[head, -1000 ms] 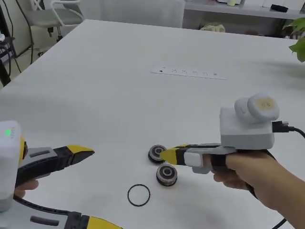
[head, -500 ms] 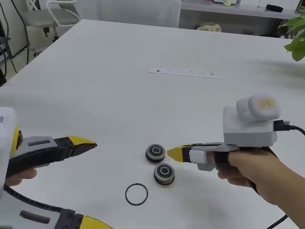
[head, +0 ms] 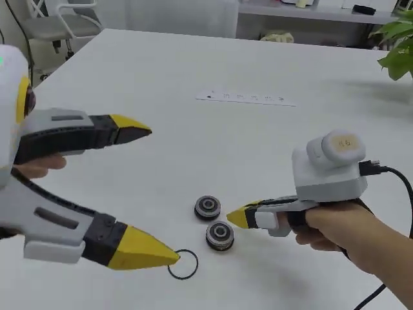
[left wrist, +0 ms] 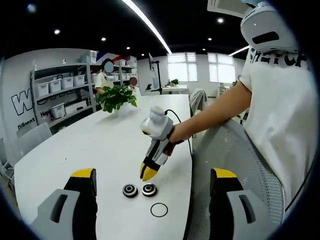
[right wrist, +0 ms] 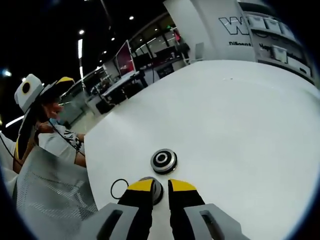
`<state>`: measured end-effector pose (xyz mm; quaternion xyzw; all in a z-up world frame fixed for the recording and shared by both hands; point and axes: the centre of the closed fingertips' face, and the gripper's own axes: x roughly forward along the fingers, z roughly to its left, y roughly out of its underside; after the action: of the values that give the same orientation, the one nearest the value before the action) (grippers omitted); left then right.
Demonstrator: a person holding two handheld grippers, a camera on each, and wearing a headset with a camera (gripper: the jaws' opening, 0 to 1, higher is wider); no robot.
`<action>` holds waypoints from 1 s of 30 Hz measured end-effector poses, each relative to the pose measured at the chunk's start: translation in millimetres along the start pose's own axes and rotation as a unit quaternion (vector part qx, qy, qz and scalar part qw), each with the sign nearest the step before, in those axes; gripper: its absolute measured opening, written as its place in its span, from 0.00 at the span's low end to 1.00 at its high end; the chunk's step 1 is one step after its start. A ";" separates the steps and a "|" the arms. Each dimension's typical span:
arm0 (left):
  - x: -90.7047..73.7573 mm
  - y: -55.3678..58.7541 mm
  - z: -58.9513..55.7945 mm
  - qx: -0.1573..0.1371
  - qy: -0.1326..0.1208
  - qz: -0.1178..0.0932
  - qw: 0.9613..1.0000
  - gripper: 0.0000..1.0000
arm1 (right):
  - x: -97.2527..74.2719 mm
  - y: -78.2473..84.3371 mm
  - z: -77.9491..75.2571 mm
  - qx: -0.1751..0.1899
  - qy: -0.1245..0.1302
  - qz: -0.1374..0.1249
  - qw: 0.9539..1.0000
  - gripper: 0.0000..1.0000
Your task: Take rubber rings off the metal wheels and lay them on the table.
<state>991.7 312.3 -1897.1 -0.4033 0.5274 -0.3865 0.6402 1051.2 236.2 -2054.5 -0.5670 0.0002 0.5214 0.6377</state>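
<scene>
The left hand-held gripper (head: 160, 195) has grey jaws with black sections and pointed yellow tips. The right hand-held gripper (head: 231, 216) is coloured alike, with a black cable (head: 390, 173) at its rear. The person wears a white short-sleeved T-shirt (left wrist: 275, 100) with dark lettering and a white headset (left wrist: 265, 25).

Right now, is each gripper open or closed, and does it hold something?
Left gripper: open wide, holding nothing.
Right gripper: closed, holding nothing.
</scene>
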 end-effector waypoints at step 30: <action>95.0 39.3 38.2 0.019 -0.002 -0.017 1.000 0.55 | -2.4 5.3 -4.0 -0.036 -0.001 0.014 0.999 0.08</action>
<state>1045.9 243.8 -1963.5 -0.4005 0.5121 -0.4063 0.6421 1048.9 230.7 -2058.4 -0.5891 -0.0114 0.5308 0.6092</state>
